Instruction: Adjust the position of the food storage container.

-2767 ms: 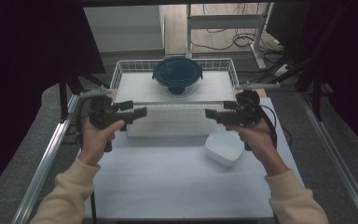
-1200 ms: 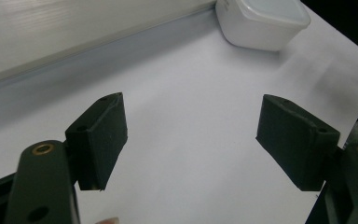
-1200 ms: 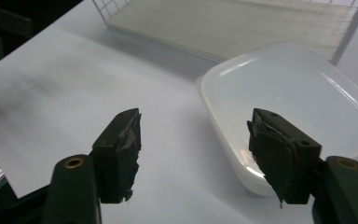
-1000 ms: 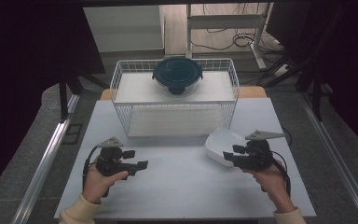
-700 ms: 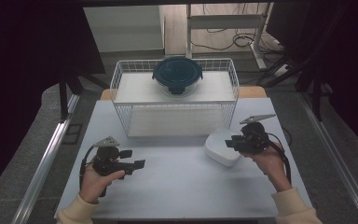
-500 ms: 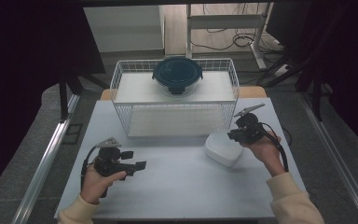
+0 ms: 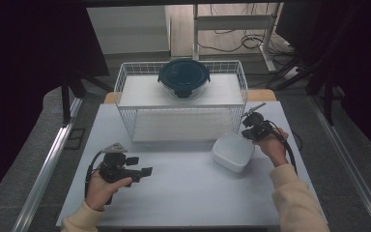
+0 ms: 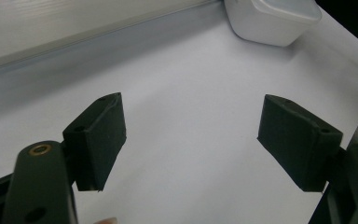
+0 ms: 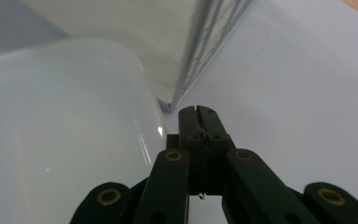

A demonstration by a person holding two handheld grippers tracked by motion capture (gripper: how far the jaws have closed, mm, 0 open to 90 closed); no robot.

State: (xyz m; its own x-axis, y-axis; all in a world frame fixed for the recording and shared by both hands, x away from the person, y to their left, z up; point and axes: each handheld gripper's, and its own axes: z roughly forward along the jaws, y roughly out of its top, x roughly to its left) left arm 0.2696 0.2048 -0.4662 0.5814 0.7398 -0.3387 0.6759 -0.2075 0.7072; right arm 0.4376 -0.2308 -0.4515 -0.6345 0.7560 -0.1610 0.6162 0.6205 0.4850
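White container [image 7: 233, 152] — upside down on the desk [image 7: 183, 193], just in front of the wire basket [image 7: 181, 104], at its right end. Right gripper [image 7: 249, 129]: fingers have just been closing, now pressed together on nothing, beside the container's far right edge — the nearer hand. Left gripper [image 7: 145, 171]: fingers spread wide, empty, well apart to the container's left.

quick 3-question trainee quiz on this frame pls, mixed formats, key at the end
1. True or false: the right gripper holds the white container.
2. Which gripper has its jaws apart? A) left gripper B) right gripper
3. What sits on top of the wire rack?

Key:
1. False. Its jaws are shut on nothing, beside the container.
2. A
3. A round glass container with a dark lid.
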